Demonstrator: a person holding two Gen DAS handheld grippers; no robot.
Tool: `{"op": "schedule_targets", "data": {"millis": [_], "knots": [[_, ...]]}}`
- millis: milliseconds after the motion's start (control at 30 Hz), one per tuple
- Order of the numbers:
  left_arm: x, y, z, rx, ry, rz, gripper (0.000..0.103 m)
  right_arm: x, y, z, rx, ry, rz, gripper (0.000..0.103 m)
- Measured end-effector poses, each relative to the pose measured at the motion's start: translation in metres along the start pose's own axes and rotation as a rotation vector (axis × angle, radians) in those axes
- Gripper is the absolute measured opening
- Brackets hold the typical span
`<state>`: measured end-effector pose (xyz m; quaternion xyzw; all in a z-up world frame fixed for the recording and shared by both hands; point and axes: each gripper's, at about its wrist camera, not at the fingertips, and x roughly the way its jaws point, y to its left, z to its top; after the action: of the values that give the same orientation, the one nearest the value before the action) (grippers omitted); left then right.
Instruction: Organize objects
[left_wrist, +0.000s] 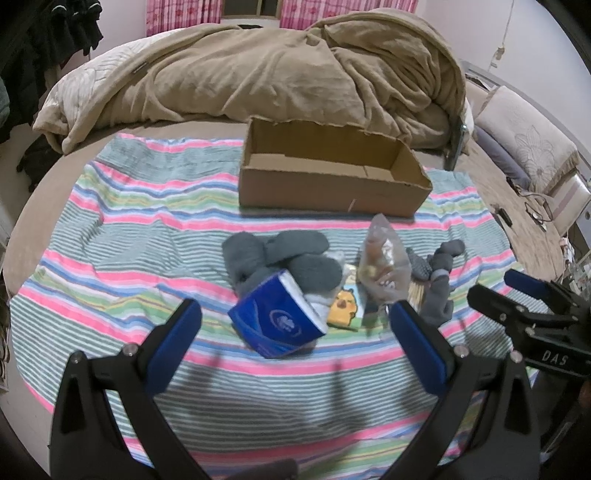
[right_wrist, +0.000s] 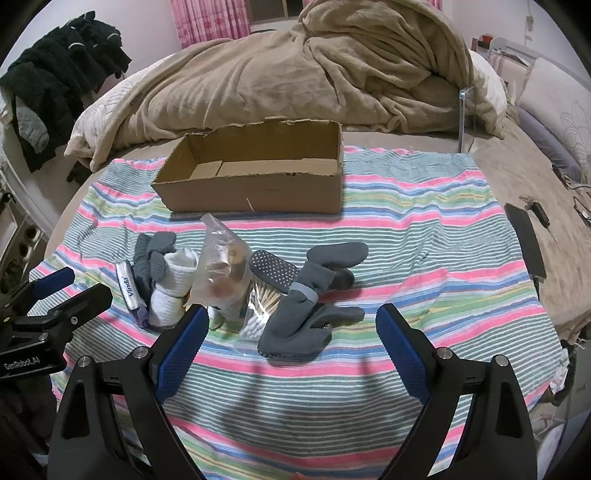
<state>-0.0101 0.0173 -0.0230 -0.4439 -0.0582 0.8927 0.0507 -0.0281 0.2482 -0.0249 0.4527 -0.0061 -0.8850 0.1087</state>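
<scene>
An open, empty cardboard box (left_wrist: 332, 173) (right_wrist: 255, 177) stands at the far side of a striped towel (left_wrist: 129, 236) (right_wrist: 424, 236). In front of it lies a pile: a blue tissue pack (left_wrist: 277, 317) (right_wrist: 127, 286), grey socks (left_wrist: 280, 258) (right_wrist: 306, 314), a white sock roll (right_wrist: 173, 284), a clear plastic bag (left_wrist: 380, 266) (right_wrist: 221, 266), cotton swabs (right_wrist: 258, 310) and a yellow chick card (left_wrist: 341, 302). My left gripper (left_wrist: 295, 314) is open, just short of the tissue pack. My right gripper (right_wrist: 291, 317) is open, above the near grey socks. Both are empty.
A rumpled tan blanket (left_wrist: 277, 70) (right_wrist: 332, 66) fills the bed behind the box. Dark clothes (right_wrist: 59, 74) hang at the left. A black phone (right_wrist: 524, 236), cables and pillows (left_wrist: 528, 136) lie at the right.
</scene>
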Motion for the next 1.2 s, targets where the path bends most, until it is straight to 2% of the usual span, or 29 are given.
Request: {"op": "schedule_targets", "data": {"millis": [400, 733, 1100, 1200], "knots": [[0.005, 0.005, 0.000, -0.012, 0.011, -0.008, 0.103, 0.005, 0.001, -0.001, 0.005, 0.014, 0.000, 0.094], [0.017, 0.017, 0.004, -0.052, 0.030, -0.046, 0.103, 0.016, -0.001, 0.003, 0.014, 0.037, -0.011, 0.094], [0.052, 0.037, 0.017, -0.037, 0.064, -0.045, 0.102, 0.041, -0.013, 0.010, 0.040, 0.068, -0.013, 0.094], [0.063, 0.041, 0.021, -0.036, 0.078, -0.044, 0.102, 0.050, -0.018, 0.011, 0.051, 0.084, -0.002, 0.090]]}}
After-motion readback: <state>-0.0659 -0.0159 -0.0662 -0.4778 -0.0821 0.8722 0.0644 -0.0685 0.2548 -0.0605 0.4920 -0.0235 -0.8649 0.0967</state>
